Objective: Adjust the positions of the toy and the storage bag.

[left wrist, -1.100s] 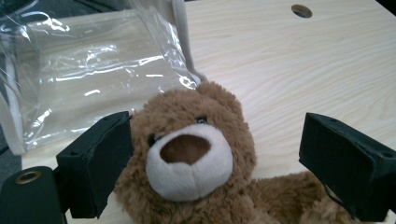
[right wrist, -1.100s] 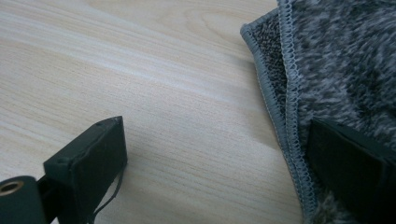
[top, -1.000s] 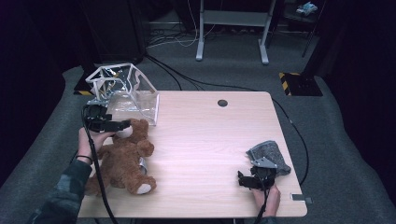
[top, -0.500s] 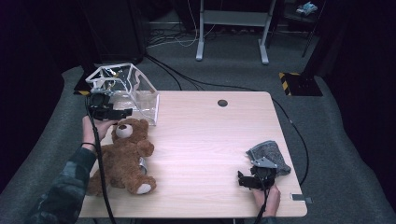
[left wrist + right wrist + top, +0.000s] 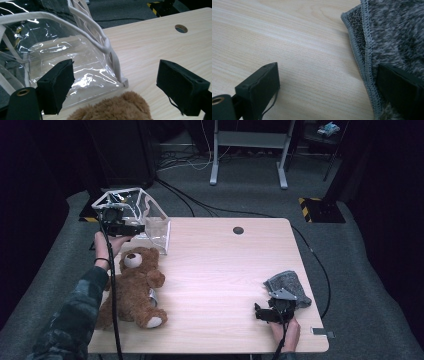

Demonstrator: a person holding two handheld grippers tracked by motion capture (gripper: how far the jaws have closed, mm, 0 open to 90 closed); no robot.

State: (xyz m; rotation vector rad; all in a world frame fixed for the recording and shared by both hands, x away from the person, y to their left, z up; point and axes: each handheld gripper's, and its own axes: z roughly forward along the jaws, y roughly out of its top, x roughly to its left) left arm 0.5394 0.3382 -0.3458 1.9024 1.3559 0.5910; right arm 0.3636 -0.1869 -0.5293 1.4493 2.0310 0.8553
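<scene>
A brown teddy bear (image 5: 132, 287) lies on its back at the table's left side, its head (image 5: 112, 107) just below my left gripper's jaws. My left gripper (image 5: 140, 227) (image 5: 117, 72) hovers beside the clear plastic bag (image 5: 150, 217) (image 5: 62, 55) at the far left corner. Its jaws have just been closing a little but stand wide apart with nothing gripped between them. My right gripper (image 5: 258, 312) (image 5: 329, 75) rests open near the front right. One jaw lies over the edge of a grey fuzzy cloth (image 5: 290, 286) (image 5: 394, 32), the other over bare wood.
The wooden table (image 5: 225, 265) has a round cable hole (image 5: 238, 230) near its far edge. The bag has white trim and straps. Cables run across the grey carpet, and a desk frame (image 5: 247, 150) stands beyond.
My left gripper has moved away from the bear's head toward the far side, up beside the clear bag. The right gripper, the bear and the cloth have kept still.
</scene>
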